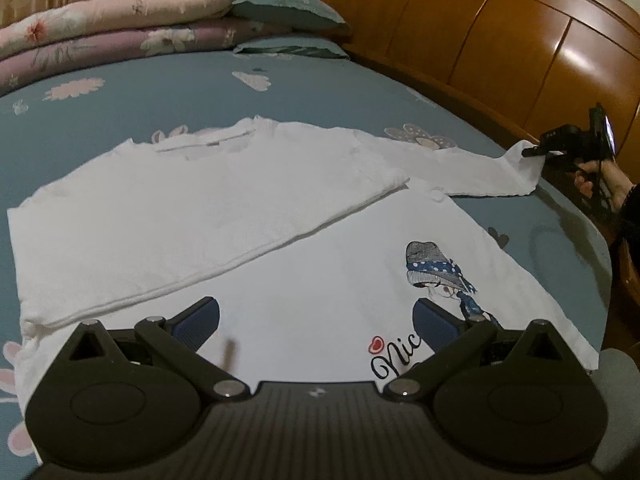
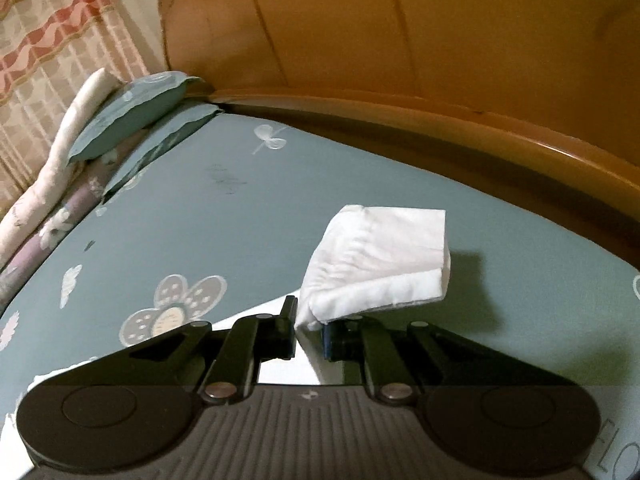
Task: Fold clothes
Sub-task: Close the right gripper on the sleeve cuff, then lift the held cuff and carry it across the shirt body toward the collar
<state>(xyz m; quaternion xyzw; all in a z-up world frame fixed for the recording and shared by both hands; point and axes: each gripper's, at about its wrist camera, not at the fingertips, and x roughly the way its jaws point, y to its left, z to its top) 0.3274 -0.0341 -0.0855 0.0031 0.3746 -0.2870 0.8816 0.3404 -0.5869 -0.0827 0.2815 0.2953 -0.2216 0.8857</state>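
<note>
A white shirt [image 1: 248, 216] lay spread on the blue flowered sheet [image 1: 160, 92], its left part folded across the body, a printed figure in a cap [image 1: 438, 268] and dark script with a red heart on the lower right; its long sleeve [image 1: 472, 168] stretched out toward the wooden headboard [image 1: 520, 52]. The right gripper [image 2: 308, 332] was clenched on the cuff [image 2: 384, 256], the white cloth pinched between the pads and standing up past the fingers, clear of the sheet, casting a shadow on it; seen from the left wrist, that gripper [image 1: 534, 152] sat near the bed's edge with a hand [image 1: 592, 176] behind it. The left gripper [image 1: 316, 320] hung over the shirt's lower body with its jaws wide and nothing between them. Folded quilts [image 1: 120, 28] and two blue pillows [image 1: 288, 8] were stacked at the far side, well apart from the shirt; a striped curtain [image 2: 52, 52] hung behind them.
</note>
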